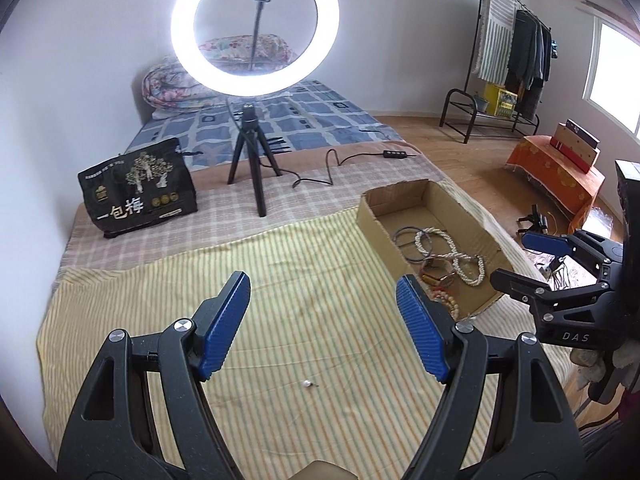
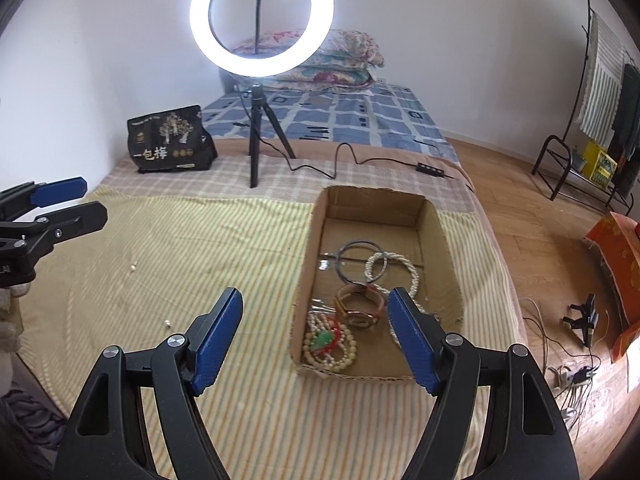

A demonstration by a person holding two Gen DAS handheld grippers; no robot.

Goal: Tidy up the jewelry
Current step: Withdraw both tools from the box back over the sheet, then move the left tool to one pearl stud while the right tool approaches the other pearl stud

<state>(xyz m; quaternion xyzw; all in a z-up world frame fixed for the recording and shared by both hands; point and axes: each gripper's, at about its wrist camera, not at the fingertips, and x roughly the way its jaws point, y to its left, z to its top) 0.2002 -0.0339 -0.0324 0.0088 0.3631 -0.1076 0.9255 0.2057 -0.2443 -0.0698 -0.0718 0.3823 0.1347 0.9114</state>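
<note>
Nearest your left gripper (image 1: 322, 326), the jaws are standing wide apart with nothing between them, angled down over the yellow striped cloth (image 1: 280, 280). A loose pearl piece (image 1: 307, 384) is lying on that cloth just below the gap between the blue pads, not touched. From the right wrist view, a second small bead (image 2: 133, 267) is sitting further left on the cloth, well apart from the first (image 2: 168, 323).

Your right gripper (image 2: 314, 334) is also spreading wide and holding nothing. It is hovering above the near end of the cardboard box (image 2: 448, 248), pointing forward and down; its right pad is overlapping the box interior in view, its left pad is over the cloth. From the left wrist view you are holding it off to the right of the box, level with the box's near corner (image 1: 516, 264).

Inside the box: a cream bead bracelet with a green-and-red charm (image 2: 328, 340) is lying at the near end, a watch with a tan strap (image 2: 358, 310) just behind it, a pearl strand (image 2: 394, 270) looping right of centre, and a dark bangle (image 2: 360, 262) resting against it, further back. The far half of the box is showing bare cardboard.

Beyond, a ring light on a tripod (image 2: 262, 24) is standing on the checked blanket (image 2: 224, 172), with a black printed bag (image 2: 170, 140) to its left.
</note>
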